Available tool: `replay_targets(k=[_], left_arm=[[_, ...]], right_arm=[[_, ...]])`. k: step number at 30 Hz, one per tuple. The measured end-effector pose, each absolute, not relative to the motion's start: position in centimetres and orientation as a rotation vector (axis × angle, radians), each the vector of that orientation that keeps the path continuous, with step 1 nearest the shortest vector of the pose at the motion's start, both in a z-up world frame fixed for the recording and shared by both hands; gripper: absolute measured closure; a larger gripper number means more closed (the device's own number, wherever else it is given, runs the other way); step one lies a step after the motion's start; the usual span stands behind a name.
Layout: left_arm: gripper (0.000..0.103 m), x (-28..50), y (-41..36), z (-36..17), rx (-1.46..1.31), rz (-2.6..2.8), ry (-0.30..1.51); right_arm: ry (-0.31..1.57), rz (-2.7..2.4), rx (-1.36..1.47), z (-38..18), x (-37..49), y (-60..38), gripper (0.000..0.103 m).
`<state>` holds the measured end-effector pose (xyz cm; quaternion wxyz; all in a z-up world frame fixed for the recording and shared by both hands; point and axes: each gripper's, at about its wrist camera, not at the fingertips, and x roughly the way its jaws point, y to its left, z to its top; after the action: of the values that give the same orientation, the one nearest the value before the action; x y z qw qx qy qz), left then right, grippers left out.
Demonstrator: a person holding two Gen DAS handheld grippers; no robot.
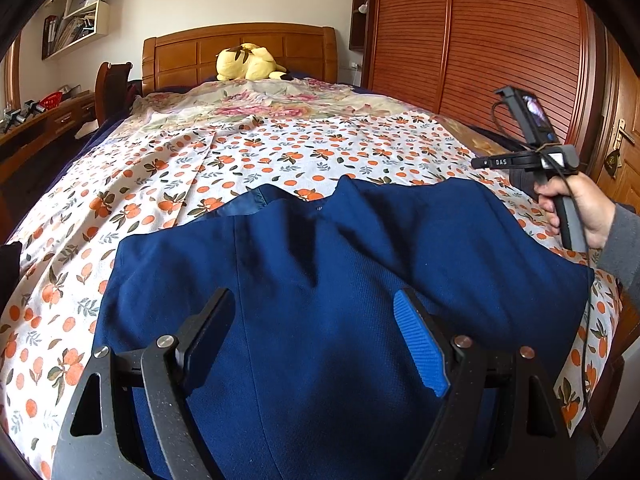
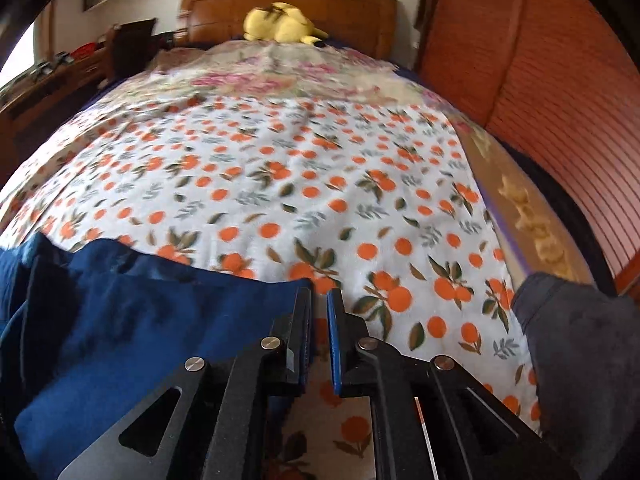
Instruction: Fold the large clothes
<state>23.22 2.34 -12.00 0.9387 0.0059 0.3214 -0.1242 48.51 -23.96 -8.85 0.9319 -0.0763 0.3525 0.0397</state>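
The blue garment [image 1: 320, 280] lies flat on the bed [image 1: 240, 152], at the end far from the wooden headboard [image 1: 240, 54], on top of an orange-print sheet [image 1: 160, 184] that covers most of the mattress. The garment's collar end points toward the headboard, and its far edge forms two raised folds with a dip between them. The left claw [image 1: 316, 320] hovers over the middle of the garment with its jaws standing wide apart; blue cloth shows between the two fingers, and neither pad presses on it. The right claw [image 2: 319, 320] sits at the garment's right edge, on the side away from the desk [image 1: 44, 120], with its jaws drawn almost together and only a narrow slit between the pads. The left pad overlaps the garment's edge, but whether cloth is pinched in the slit cannot be told; printed sheet shows through the gap lower down. In the left wrist view, the right claw's handle is held by a hand [image 1: 576, 208] in a grey sleeve, above the garment's right side. A yellow plush toy [image 1: 248, 62] rests against the headboard. A slatted wooden wardrobe [image 1: 500, 40] stands along the right side of the bed. A dark grey cloth [image 2: 580, 340] lies at the bed's right edge, beside the right claw.
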Motion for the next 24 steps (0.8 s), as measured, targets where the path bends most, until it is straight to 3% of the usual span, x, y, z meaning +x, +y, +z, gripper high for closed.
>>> replay_targets(k=[8,15,24], left_arm=[[0.021,23.2,2.2,-12.1,0.019,-0.254,0.658],[0.021,23.2,2.2,-12.2,0.018,-0.255,0.658],[0.021,23.1,2.2,-12.2,0.021,-0.254,0.659]], right_arm=[[0.723,0.304,-0.216,-9.4,40.8,-19.8,0.077],[0.693,0.403,-0.212,-9.2,33.0,-19.3,0.046],[0.702,0.383,-0.138,-9.8,26.7,-21.3,0.045]])
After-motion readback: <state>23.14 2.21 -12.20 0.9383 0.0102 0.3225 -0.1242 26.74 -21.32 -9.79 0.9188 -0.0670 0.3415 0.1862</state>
